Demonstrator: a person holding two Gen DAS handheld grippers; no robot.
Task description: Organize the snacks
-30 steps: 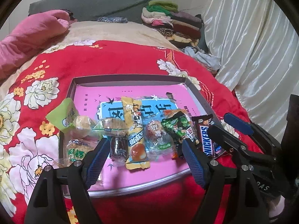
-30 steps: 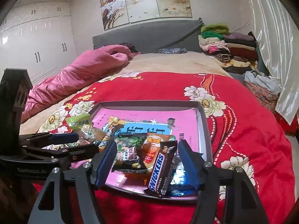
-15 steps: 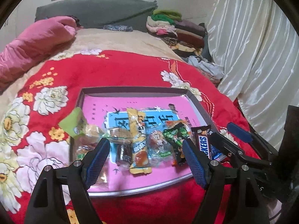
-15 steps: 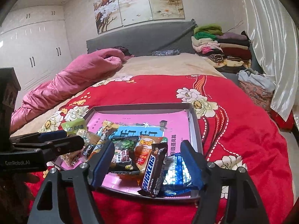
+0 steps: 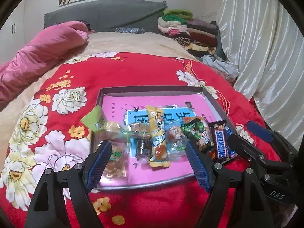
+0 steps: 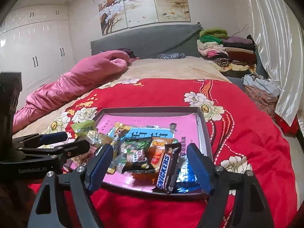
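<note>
Both grippers, left [image 5: 148,163] & right [image 6: 150,163], gaping wide/empty, backing off shallow grey snack tray [image 5: 152,90]; row prob. finished.

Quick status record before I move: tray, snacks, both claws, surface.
tray: shallow grey tray, pink lining, on red floral blanket
snacks: wrapped packets in a row at the near edge, Snickers bar and blue packet at right end
left claw: open, empty, before the row
right claw: open, empty, facing the Snickers end
</note>
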